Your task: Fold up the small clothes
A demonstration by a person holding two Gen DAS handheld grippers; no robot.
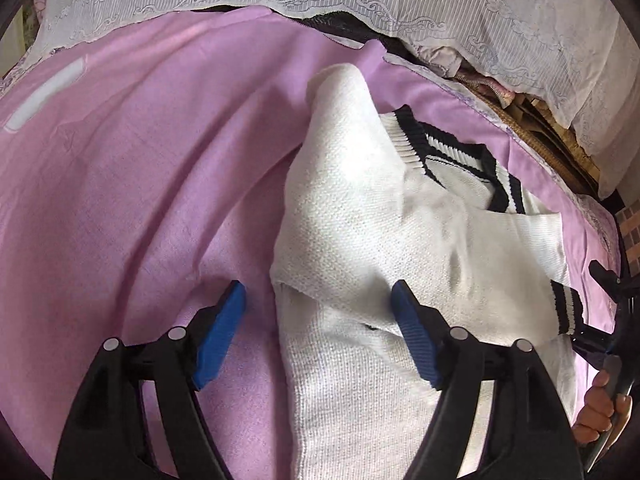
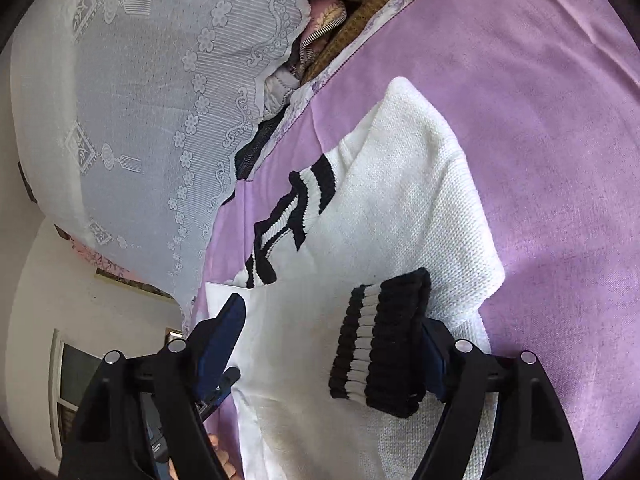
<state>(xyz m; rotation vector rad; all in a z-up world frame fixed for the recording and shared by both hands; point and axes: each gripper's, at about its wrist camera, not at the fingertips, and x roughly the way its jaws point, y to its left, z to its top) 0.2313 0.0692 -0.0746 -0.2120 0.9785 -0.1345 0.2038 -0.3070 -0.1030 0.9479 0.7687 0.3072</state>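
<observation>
1. Left gripper [image 1: 318, 336]: jaws spread wide, grasping nothing. One blue pad [image 1: 219, 336] sits over the bare purple bedsheet [image 1: 140, 184]; the other lies over the knit, at the near edge of a folded-over sleeve.

2. Right gripper [image 2: 332, 352]: jaws likewise spread. The striped cuff [image 2: 384, 340] lies between them, close against the right-hand finger; the pads are not closed on it. Whether that finger touches the cuff cannot be determined.

3. Task item: a white knit sweater [image 1: 360, 208] with black-and-white ribbed trim lies on the bedsheet, roughly central between both tools.

4. Work done, as judged from the lie of the cloth: one sleeve [image 1: 420, 240] is laid diagonally across the body, its cuff resting on the front panel. The shoulder [image 2: 408, 120] on that side appears turned inward.

5. Work outstanding, as judged: the V-neck collar [image 2: 296, 208] is still exposed, and the body lies at full length. The second sleeve's position cannot be confirmed. A further side fold and a lengthwise fold likely remain; task is at an early-to-middle stage.

6. Beyond: a white lace cover [image 2: 132, 100] lies past the sheet's far edge, with woven matting [image 1: 532, 128] showing beneath it.
</observation>
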